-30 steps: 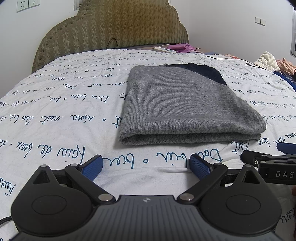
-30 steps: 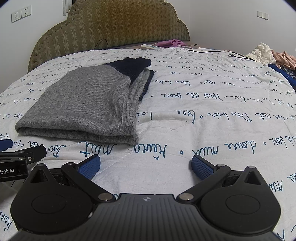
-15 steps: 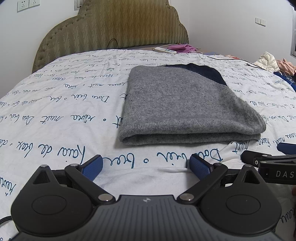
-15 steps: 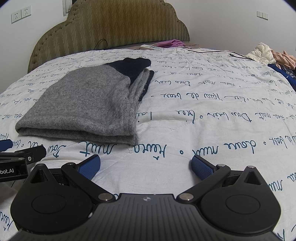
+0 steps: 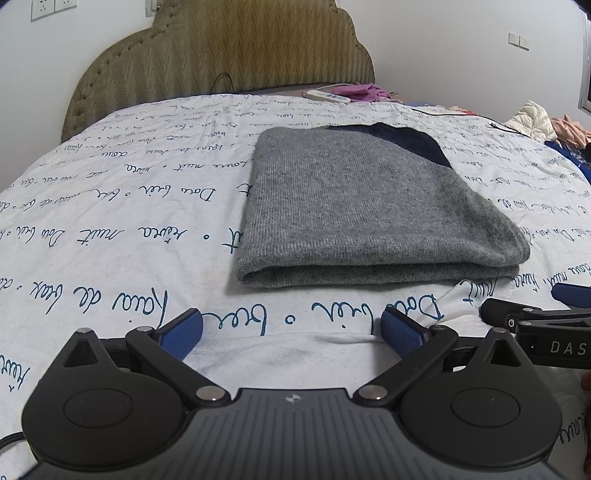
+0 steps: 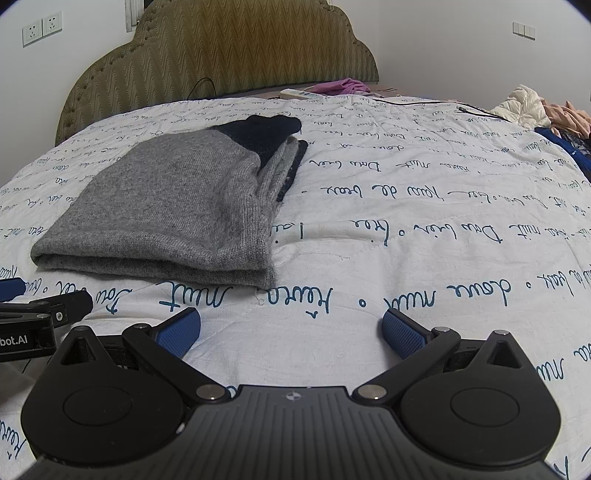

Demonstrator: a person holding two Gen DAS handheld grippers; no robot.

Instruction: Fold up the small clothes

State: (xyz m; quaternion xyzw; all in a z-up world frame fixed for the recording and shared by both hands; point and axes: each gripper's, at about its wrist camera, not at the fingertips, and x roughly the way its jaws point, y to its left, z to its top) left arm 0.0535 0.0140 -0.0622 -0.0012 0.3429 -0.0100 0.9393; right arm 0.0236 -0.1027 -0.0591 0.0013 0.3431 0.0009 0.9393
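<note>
Folded grey knit sweater (image 5: 369,206) with a dark navy section at its far end, lying flat on a bed (image 5: 110,206) covered in a white sheet printed with blue cursive writing. Sits around the middle of the bed, folded edge facing the near edge, navy part pointing toward the headboard (image 5: 229,48). Stacked layers visible along its right side in the right wrist view (image 6: 177,206).

Left gripper (image 5: 291,334) low over the near edge of the bed, blue-padded fingers (image 5: 183,332) spread wide, holding nothing, just short of the sweater's folded edge and apart from it. Right gripper (image 6: 291,332) likewise released, fingers (image 6: 400,334) wide apart over bare sheet, empty, positioned to the right of the sweater's near right corner. Side by side at the near edge, each one's black frame showing at the border of the other's view.

Olive-green quilted headboard at the far edge, against a white wall with sockets (image 6: 40,27). White power strip (image 5: 327,96) and a pink garment (image 5: 360,90) near the far edge. Pile of pale clothes (image 6: 535,110) at the far right edge of the bed.
</note>
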